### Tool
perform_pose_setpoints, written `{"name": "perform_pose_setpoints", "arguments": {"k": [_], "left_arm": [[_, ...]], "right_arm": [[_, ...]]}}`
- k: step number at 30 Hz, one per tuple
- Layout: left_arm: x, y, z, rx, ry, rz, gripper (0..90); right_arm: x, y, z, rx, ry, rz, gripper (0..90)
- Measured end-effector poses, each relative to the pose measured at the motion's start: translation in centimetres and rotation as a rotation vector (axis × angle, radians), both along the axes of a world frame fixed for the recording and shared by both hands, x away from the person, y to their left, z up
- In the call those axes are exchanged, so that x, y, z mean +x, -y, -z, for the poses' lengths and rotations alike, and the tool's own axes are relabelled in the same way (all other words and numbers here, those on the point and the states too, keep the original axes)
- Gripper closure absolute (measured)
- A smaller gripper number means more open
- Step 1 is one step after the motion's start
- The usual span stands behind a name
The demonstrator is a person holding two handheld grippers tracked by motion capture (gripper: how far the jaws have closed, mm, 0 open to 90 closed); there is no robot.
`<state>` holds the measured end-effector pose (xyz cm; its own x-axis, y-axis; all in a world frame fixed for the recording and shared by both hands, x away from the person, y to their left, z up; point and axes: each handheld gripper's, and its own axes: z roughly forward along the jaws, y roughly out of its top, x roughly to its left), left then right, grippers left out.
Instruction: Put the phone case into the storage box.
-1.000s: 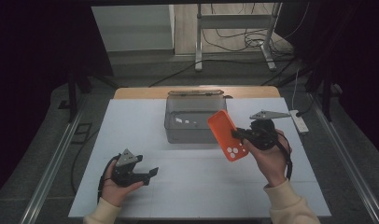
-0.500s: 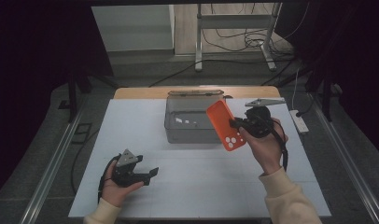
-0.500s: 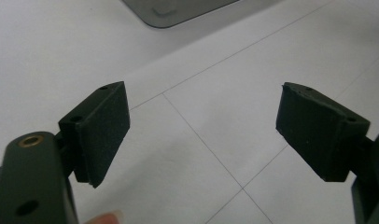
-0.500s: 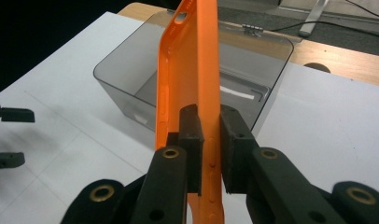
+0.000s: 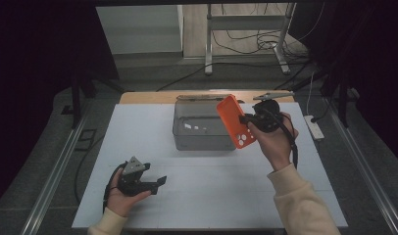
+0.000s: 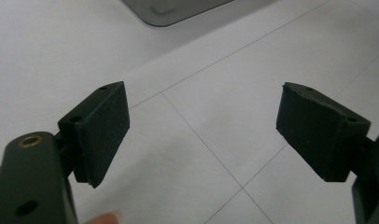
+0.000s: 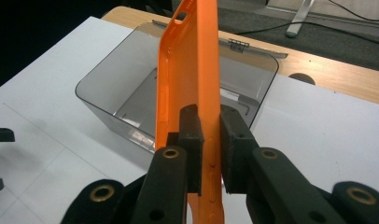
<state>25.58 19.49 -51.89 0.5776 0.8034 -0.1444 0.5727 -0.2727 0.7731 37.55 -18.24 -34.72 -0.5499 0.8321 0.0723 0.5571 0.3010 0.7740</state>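
Observation:
An orange phone case [image 5: 235,128] hangs in the air over the right end of a grey see-through box [image 5: 201,128] at the back middle of the white table. My right gripper [image 5: 247,121] is shut on the case's edge; in the right gripper view the case [image 7: 192,70] stands on edge between the black pads [image 7: 193,122], above the box [image 7: 131,93], whose inside looks empty. My left gripper [image 5: 160,182] rests low at the front left of the table, open, with nothing between its pads [image 6: 106,123].
A bare wooden strip [image 5: 148,97] runs behind the white table top [image 5: 207,196]. A thin metal strip [image 5: 202,98] lies along the box's back rim. A white power strip [image 5: 315,126] sits off the table's right side, and cables trail on the floor behind.
My right gripper has carried the orange case up and towards the back, from beside the box's right end to above it. The left gripper has stayed still.

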Motion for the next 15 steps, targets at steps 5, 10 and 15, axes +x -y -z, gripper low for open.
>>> {"name": "perform_pose_setpoints", "arguments": {"k": [5, 10, 15], "left_arm": [[0.0, 0.1, 0.0, 0.007, 0.004, -0.004, 17.1], [0.0, 0.0, -0.1, -0.013, 0.003, -0.002, 17.1], [0.0, 0.1, -0.1, -0.008, 0.003, 0.001, 17.1]], "right_arm": [[1.1, -0.6, -0.3, -0.020, -0.009, 0.011, 80.5], [2.1, -1.1, -0.4, -0.034, -0.008, 0.030, 80.5], [3.0, -2.1, -1.0, -0.049, -0.010, 0.037, 80.5]]}}
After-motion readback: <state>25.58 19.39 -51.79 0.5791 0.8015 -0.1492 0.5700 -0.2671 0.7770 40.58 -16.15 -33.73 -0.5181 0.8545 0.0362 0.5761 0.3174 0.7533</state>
